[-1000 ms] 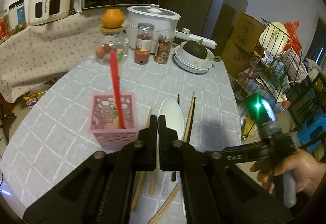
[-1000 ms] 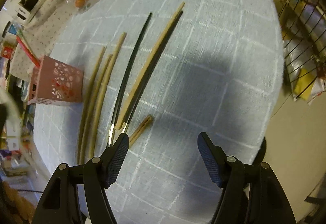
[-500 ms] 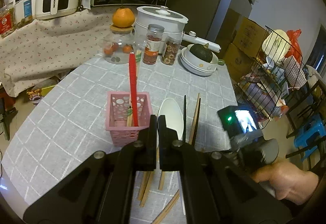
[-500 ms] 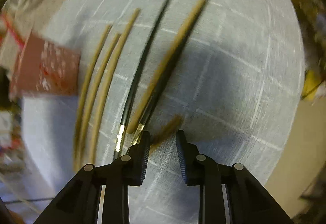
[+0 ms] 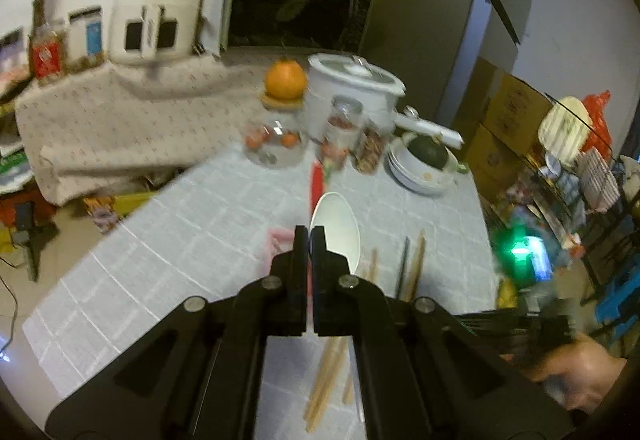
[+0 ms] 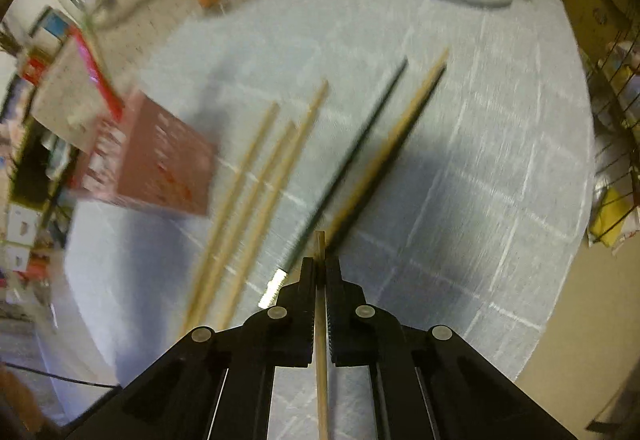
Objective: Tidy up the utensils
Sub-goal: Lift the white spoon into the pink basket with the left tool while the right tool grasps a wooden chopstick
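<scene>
My left gripper (image 5: 310, 231) is shut on a white spoon (image 5: 338, 228), whose bowl sticks out just past the fingertips. It hovers over the pink basket (image 5: 280, 238), which is mostly hidden behind the fingers. A red utensil (image 5: 317, 179) stands in that basket. My right gripper (image 6: 320, 263) is shut on a light wooden chopstick (image 6: 320, 340) that runs straight between its pads, lifted off the tablecloth. Below it lie three light chopsticks (image 6: 260, 175), a black one (image 6: 360, 147) and a wood-and-dark pair (image 6: 404, 131). The pink basket (image 6: 156, 163) stands to their left.
Jars (image 5: 340, 131), an orange (image 5: 285, 79), a white pot (image 5: 356, 83) and stacked bowls holding a green squash (image 5: 424, 163) line the table's far side. A wire rack (image 5: 580, 167) stands off the right edge. A person's hand (image 5: 576, 376) grips the right tool.
My right gripper closed on one wooden chopstick and raised it off the cloth. My left gripper moved forward and up with the spoon, so the basket now sits behind its fingers.
</scene>
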A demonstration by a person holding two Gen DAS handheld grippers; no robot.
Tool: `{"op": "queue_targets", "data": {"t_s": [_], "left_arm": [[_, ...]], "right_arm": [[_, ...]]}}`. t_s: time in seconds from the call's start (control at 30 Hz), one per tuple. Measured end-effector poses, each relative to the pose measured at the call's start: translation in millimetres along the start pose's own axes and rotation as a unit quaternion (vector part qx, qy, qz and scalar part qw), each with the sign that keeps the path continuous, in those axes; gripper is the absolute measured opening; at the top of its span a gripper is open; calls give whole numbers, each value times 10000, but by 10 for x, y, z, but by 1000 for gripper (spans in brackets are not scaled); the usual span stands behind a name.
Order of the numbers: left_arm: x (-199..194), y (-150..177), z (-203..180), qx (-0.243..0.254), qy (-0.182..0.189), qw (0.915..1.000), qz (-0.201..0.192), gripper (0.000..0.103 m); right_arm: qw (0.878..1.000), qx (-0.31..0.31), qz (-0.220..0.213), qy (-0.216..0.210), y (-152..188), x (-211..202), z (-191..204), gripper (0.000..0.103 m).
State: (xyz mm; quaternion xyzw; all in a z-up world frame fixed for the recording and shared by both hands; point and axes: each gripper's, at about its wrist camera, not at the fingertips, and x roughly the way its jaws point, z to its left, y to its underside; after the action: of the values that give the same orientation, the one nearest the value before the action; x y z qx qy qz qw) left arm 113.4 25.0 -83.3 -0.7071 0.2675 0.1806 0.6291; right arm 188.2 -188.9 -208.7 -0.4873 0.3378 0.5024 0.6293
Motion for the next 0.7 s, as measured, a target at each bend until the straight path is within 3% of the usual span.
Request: {"op": "queue_targets", "data": {"t_s": [0.13, 0.33, 0.6, 0.7], "left_arm": [[-56, -96, 9, 96, -312, 9975, -626, 2], [-37, -232, -29, 151, -850, 9850, -1497, 2], [260, -125, -141, 625, -1527, 9673, -1926, 2], [353, -108, -164, 662, -1578, 9672, -1879, 2]], "right_arm": [[9987, -100, -479, -148, -18, -326, 60, 5], [9936, -331, -1027, -343, 13, -692, 242, 5], [9907, -409, -1190, -515, 108, -809, 348, 5], [9906, -385, -1209, -506, 95, -792, 323, 5]]}}
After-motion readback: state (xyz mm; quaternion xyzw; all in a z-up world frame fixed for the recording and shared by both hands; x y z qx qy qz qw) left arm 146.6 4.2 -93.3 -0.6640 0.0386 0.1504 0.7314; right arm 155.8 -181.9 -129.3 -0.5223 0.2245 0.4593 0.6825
